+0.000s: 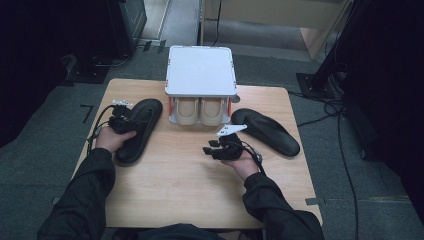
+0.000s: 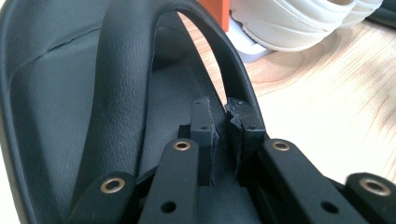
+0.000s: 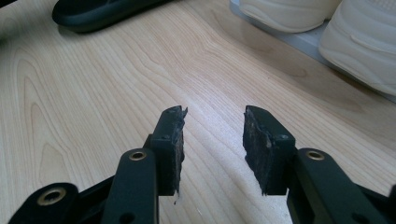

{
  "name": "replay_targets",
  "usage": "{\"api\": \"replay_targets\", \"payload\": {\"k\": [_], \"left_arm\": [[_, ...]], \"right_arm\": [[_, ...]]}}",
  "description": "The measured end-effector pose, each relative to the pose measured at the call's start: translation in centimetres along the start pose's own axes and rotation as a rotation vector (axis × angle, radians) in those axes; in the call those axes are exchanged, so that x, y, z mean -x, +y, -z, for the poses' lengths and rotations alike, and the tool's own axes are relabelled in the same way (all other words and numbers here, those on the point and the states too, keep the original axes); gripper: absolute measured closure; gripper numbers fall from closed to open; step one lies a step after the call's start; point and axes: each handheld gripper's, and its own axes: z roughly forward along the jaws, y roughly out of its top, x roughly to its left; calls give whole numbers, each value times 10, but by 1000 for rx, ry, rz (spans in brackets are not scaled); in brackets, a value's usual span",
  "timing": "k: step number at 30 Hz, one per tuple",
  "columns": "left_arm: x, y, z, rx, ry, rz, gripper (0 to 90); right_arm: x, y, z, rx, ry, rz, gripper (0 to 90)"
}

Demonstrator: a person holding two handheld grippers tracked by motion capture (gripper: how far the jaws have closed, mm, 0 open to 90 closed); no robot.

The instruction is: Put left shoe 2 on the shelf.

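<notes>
Gripping black slipper (image 2: pixel 60 93) strap, left tongs (image 2: pixel 225 135), toe cropped

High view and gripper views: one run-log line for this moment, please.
left gripper: shut on black rubber slipper's strap | right gripper: open, above wooden table

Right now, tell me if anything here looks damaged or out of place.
The pads on the right gripper look worn, with ragged, crumbling edges. The two black sandals lie apart: the left gripper is closed on the strap of the left sandal, and the right sandal lies askew beside the rack.
</notes>
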Motion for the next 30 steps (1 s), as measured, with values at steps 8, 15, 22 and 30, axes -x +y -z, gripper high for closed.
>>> {"api": "replay_targets", "payload": {"k": [8, 15, 22, 30], "left_arm": [[-3, 3, 19, 27, 42, -9, 734], [-9, 5, 41, 72, 90, 2, 600], [-30, -2, 37, 60, 104, 35, 536], [-36, 1, 24, 48, 92, 23, 547]], "right_arm": [[1, -1, 1, 5, 4, -7, 587], [1, 0, 2, 9, 0, -9, 588], [2, 0, 2, 10, 0, -6, 587], [2, -1, 1, 9, 1, -7, 588]]}}
